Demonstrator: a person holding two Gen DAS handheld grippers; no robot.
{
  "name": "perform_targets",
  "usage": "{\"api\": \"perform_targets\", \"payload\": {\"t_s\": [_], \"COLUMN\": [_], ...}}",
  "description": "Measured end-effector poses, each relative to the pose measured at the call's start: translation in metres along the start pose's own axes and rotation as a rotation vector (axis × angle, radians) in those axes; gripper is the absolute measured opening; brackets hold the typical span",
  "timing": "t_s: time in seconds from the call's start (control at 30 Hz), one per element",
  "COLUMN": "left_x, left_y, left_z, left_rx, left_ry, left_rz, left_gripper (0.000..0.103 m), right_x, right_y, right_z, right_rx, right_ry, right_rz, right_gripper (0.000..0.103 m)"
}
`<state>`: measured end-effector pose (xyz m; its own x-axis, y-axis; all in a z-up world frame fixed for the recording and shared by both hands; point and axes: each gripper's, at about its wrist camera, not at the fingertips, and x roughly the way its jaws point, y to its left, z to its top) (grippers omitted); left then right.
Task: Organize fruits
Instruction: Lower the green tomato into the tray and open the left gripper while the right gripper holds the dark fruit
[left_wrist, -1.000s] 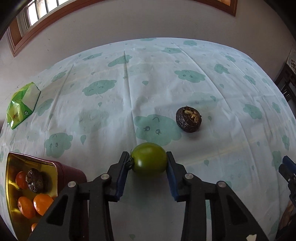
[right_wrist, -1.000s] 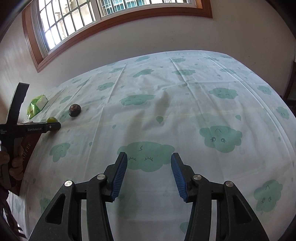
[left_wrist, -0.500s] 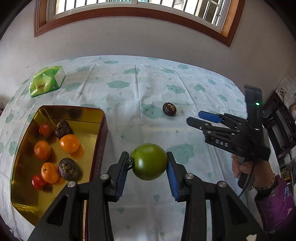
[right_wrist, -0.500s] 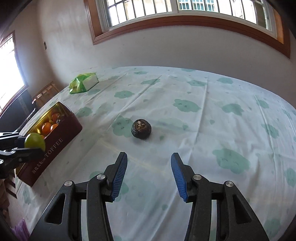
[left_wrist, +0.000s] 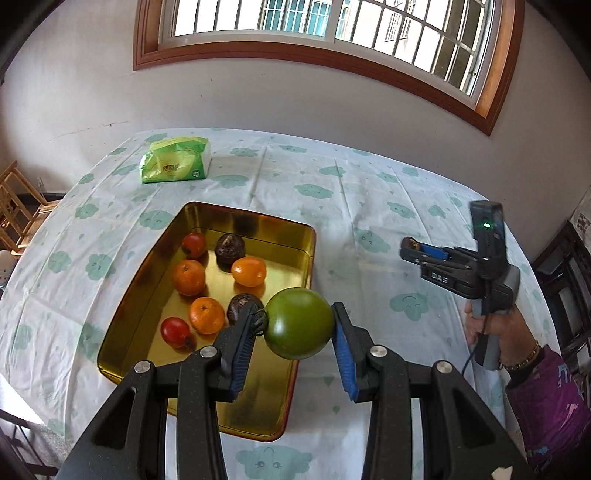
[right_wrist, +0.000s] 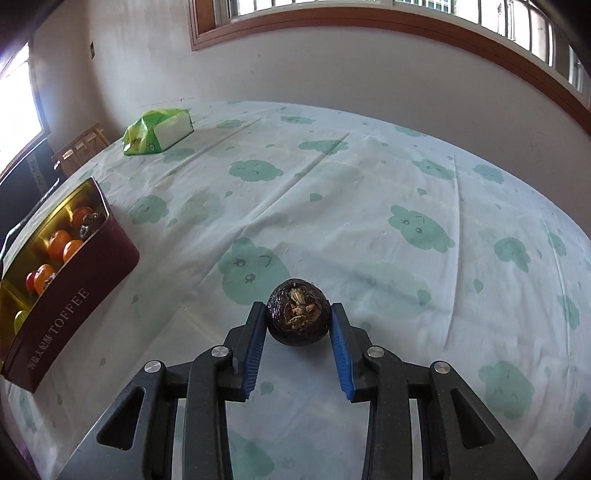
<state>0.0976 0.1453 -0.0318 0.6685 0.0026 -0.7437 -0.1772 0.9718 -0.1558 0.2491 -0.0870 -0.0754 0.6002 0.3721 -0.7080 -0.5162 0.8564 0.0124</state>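
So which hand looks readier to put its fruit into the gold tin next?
Probably the left. Its tool grips the green fruit right above the tin. The right tool sits around the dark fruit on the tablecloth, well away from the tin.

The desk (right_wrist: 369, 192), under a pale cloth printed with green clouds, carries a gold-lined tin (left_wrist: 236, 218) of fruit, a green tissue pack (left_wrist: 176, 159) near its far edge, and a dark wrinkled fruit (right_wrist: 297, 312)
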Motion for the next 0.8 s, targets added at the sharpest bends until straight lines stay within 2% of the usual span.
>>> {"api": "perform_targets", "payload": {"t_s": [0.07,0.17,0.3,0.5,0.8], "left_x": [-0.006,-0.011,-0.014,-0.019,-0.024], "left_y": [0.015,0.036,0.057,0.07,0.083], "left_z": [-0.006,-0.015,-0.027,-0.039,-0.042], "left_rx": [-0.02,-0.038,-0.071,-0.063,-0.053], "left_ry": [-0.007,-0.002,0.003,-0.003,-0.056], "left_rz": [0.02,0.065,0.081,0.114,0.135], "left_gripper": [0.036,0.036,0.036,0.037,0.036], "right_x": [-0.031,-0.067,-0.094,-0.09,-0.085], "right_y": [-0.005,-0.016,-0.036,-0.056,-0.054], "right_z": [-0.022,-0.06,-0.093,-0.109,-0.108], "right_rx": [0.085,0.202,0.311,0.391,0.379], "right_ry": [-0.047,-0.081,-0.095,-0.058,-0.04], "right_rz": [-0.021,-0.1,-0.205,-0.262,-0.288], "right_gripper": [0.035,0.035,0.035,0.035,0.035]}}
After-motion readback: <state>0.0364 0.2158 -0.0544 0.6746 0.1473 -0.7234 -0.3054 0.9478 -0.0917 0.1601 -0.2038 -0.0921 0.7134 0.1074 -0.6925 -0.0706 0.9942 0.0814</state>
